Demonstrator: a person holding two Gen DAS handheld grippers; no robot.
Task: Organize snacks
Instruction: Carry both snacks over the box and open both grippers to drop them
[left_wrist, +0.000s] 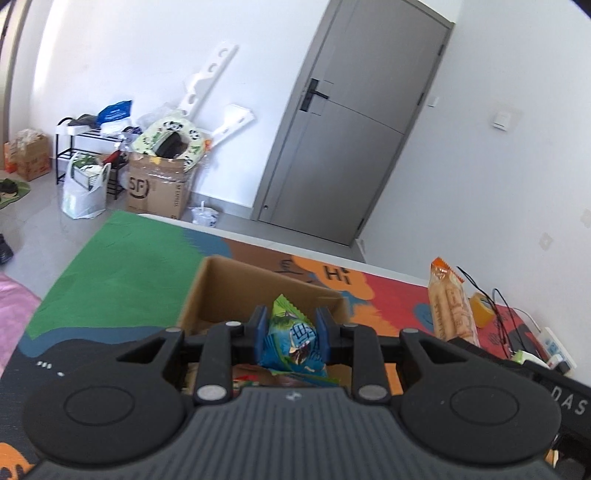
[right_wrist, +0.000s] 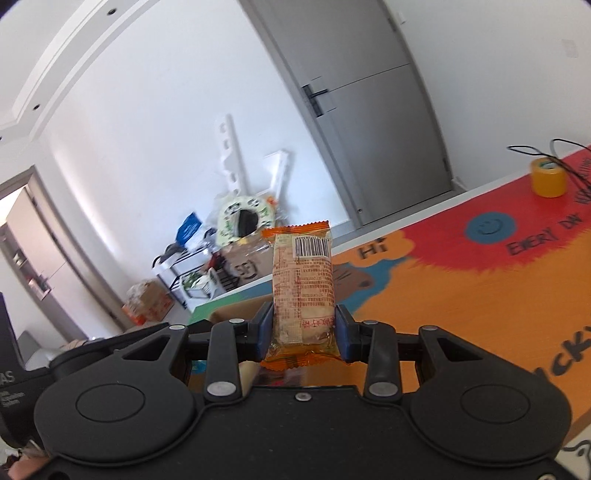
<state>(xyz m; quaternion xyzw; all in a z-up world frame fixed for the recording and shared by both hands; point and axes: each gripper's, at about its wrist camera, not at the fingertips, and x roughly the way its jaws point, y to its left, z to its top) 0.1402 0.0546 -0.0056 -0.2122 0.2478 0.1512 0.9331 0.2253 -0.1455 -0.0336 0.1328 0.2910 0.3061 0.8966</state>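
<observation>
cardboard box (left_wrist: 221, 291) waits near; left gripper (left_wrist: 290, 330) pinches a green snack packet (left_wrist: 291, 334), right gripper (right_wrist: 303, 325) clamps an orange biscuit pack (right_wrist: 303, 284), neither boxed yet.

"Hi" is showing on the colourful mat (right_wrist: 424, 295) ahead of the right tool (right_wrist: 303, 328), with "EVERY DAY" reading farther right; a barcode is facing out on the orange packet (right_wrist: 303, 284) it grips; "SF" is marking the floor carton (left_wrist: 159, 188) far beyond the left tool (left_wrist: 290, 332)
</observation>
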